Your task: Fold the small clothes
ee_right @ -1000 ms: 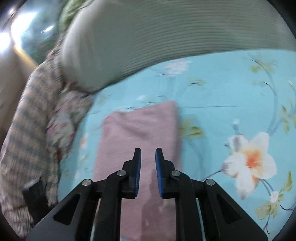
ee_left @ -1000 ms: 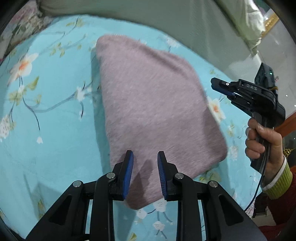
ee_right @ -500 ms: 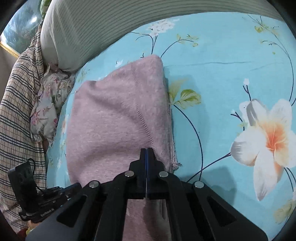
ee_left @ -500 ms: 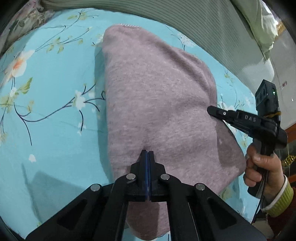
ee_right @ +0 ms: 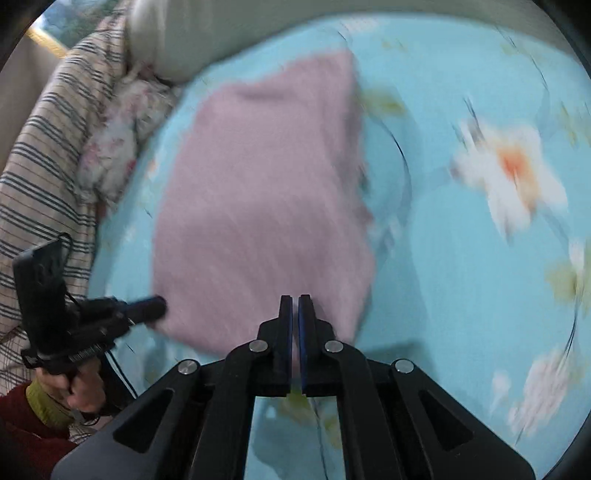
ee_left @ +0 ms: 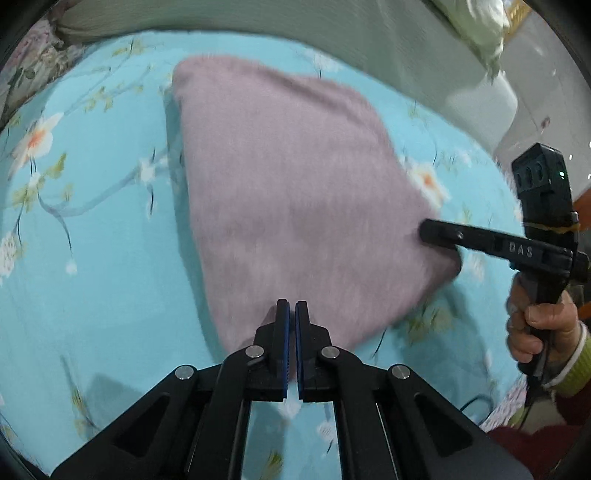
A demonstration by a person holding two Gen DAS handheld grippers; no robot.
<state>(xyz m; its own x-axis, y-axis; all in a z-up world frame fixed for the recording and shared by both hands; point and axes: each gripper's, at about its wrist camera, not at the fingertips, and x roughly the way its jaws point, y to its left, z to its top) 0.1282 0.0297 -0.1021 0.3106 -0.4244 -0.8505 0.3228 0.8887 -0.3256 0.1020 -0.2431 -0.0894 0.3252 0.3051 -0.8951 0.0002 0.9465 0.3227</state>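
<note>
Folded pink cloth point(ee_left: 295, 206) on the bed point(ee_left: 92, 258), long axis running away from both cameras. Left tool point(ee_left: 291, 314) and right tool point(ee_right: 294, 310) nearly closed, each pinching a near corner.

Bed surface: turquoise floral sheet point(ee_left: 110, 266). A folded mauve knit garment point(ee_left: 295, 199) lies at centre; a grey ribbed pillow point(ee_left: 258, 29) at 12 o'clock; striped and floral fabrics point(ee_right: 55, 147) at 9 o'clock in the right wrist view.
</note>
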